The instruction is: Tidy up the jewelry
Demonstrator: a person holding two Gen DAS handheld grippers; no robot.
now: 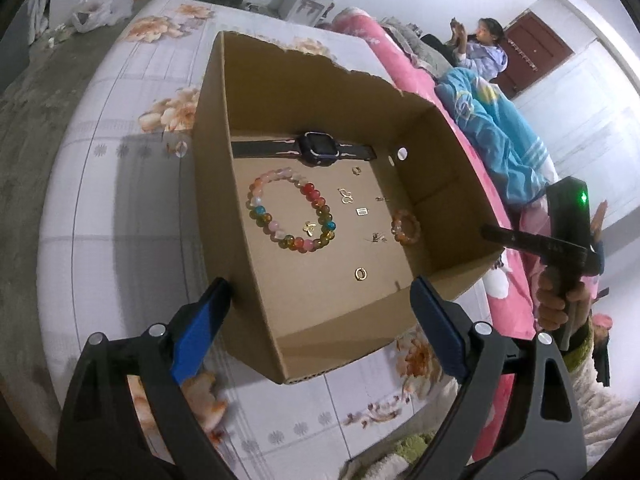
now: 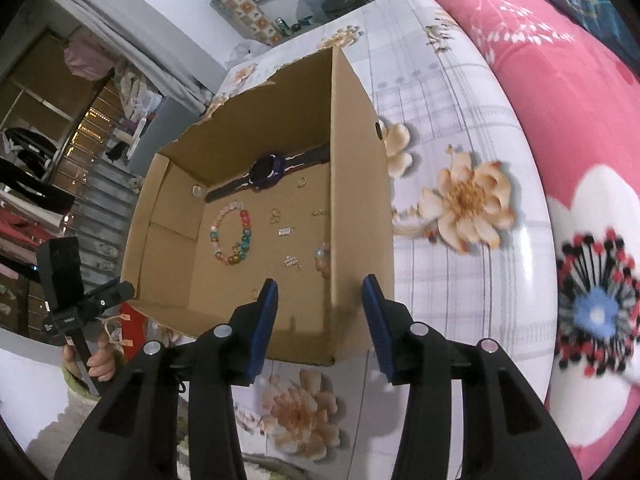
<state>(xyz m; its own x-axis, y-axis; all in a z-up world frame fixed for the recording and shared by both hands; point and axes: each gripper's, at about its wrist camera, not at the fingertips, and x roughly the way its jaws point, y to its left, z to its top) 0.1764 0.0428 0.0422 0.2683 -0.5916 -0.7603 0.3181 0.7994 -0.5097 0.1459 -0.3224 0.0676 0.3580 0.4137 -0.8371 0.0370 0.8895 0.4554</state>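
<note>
Mostly we have the jewelry in the box [image 1: 320, 92]; maybe one ring [image 1: 182, 148] lies outside. Both our grippers, left gripper [image 1: 322, 304] and right gripper [image 2: 320, 300], gape wide and hold nothing.

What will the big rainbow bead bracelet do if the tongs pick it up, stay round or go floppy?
Probably floppy: the bead bracelet is separate round beads on a string, so it would likely sag from wherever it is pinched. The glossy beads look slippery and might slide. If pushed, it would probably skid across the flat floor of the cardboard box.

The left gripper [image 1: 320, 300] hangs wide apart over the near corner of the cardboard box [image 1: 440, 152]. Inside the box, a watch [image 1: 318, 148] lies by the far wall, a beaded bracelet [image 1: 292, 210] mid-floor, a gold ring [image 1: 361, 274] nearest.
</note>
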